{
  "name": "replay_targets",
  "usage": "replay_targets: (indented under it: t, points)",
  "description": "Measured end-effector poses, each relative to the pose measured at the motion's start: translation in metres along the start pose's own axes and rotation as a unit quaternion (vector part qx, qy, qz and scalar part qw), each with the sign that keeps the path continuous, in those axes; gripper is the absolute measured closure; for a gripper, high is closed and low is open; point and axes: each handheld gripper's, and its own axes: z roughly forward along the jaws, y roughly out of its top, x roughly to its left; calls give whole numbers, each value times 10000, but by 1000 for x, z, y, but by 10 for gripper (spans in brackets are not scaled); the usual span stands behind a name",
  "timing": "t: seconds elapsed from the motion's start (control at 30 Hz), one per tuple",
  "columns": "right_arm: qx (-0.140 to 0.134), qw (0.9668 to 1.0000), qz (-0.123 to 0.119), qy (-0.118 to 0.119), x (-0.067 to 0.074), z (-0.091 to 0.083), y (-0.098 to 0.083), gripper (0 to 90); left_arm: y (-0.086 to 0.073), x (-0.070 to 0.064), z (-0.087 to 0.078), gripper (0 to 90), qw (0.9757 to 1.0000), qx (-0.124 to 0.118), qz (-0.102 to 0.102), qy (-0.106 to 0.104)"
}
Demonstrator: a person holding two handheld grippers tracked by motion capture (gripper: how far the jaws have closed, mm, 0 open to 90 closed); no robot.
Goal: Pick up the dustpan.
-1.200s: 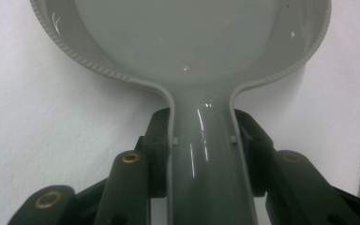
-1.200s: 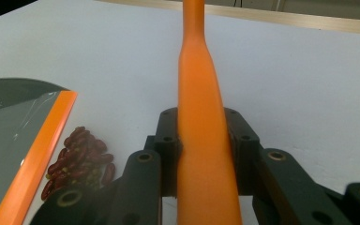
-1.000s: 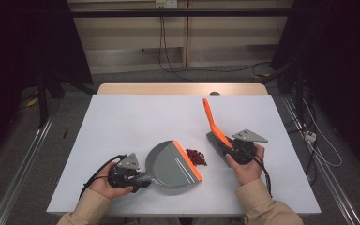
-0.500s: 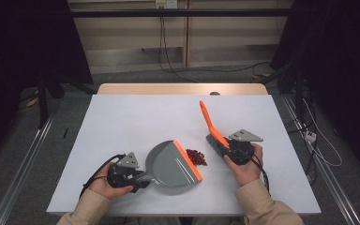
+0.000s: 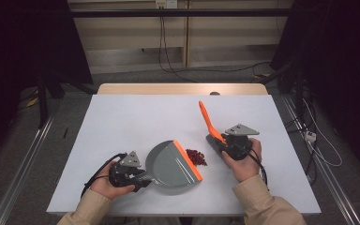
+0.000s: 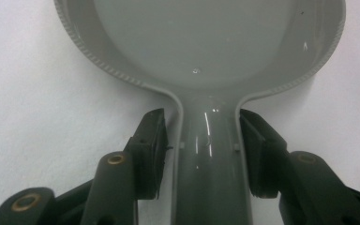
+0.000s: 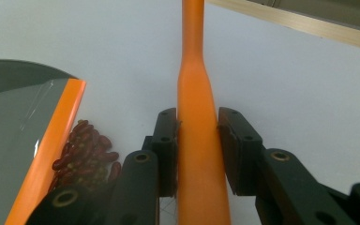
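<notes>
A grey dustpan (image 5: 171, 166) with an orange lip lies near the table's front edge, and a small heap of red beans (image 5: 197, 157) rests against that lip. My left gripper (image 5: 143, 180) straddles the dustpan's handle (image 6: 208, 154). Its jaws have just been opening, and in the left gripper view (image 6: 201, 117) the pads stand slightly off the handle. My right gripper (image 5: 220, 143) is shut on the orange handle of a brush (image 5: 207, 119), which slants up and away to the left. In the right gripper view (image 7: 197, 117) the pads press on the handle (image 7: 194, 70), with the beans (image 7: 86, 152) and the dustpan (image 7: 14, 117) at left.
The white table top (image 5: 136, 117) stretches bare behind the dustpan, with a wooden strip (image 5: 178, 89) along its far edge. Cables trail from both grippers toward the person's sleeves. Dark floor and metal rails flank the table.
The brush handle's tip has swung slightly left and lower. The dustpan, the beans and the left hand have stayed put.
</notes>
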Motion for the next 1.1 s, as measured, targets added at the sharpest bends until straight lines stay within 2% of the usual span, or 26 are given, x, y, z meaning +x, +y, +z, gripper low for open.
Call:
replay_targets:
  t: [0.03,0.07,0.1,0.17,0.2,0.23,0.27,0.3,0.37,0.4,0.43,0.57,0.63,1.1]
  points:
    - [48,10000,2,-28,0,1,1,702,1,-2,2,548,10000,-43,-69,28]
    - [63,10000,-25,-56,1,1,1,706,2,-2,2,548,10000,34,-36,48]
    - [78,9999,-65,-78,1,1,2,709,3,-1,1,548,9997,177,137,41]
    - [123,9999,-77,-25,1,0,2,712,4,-1,1,561,9997,187,151,23]
    - [180,9998,-85,-47,1,-1,2,712,4,-3,3,585,10000,65,0,41]
    - [261,9996,-111,-45,1,-2,3,713,3,-3,3,600,10000,53,-18,55]
    - [305,9995,-121,-16,1,-3,3,714,4,0,0,622,9995,250,211,20]
    - [340,9993,-130,-8,1,-4,3,714,3,-1,1,624,9998,175,129,-18]
    - [315,9994,-151,13,2,-5,2,715,3,-2,2,626,9997,206,162,-25]
    - [261,9996,-145,16,3,-5,1,715,4,-2,1,627,9993,252,265,-22]
    - [192,9996,-185,21,4,-5,-1,715,4,-2,0,627,9996,169,196,-65]
    - [9,9999,-116,38,7,-5,-5,716,3,-3,0,628,9990,183,303,-257]
    - [-16,9999,-102,25,7,-5,-5,716,3,-4,-1,628,9988,226,345,-264]
    - [-171,9998,-95,26,12,-2,-7,715,3,0,0,624,9992,128,258,-262]
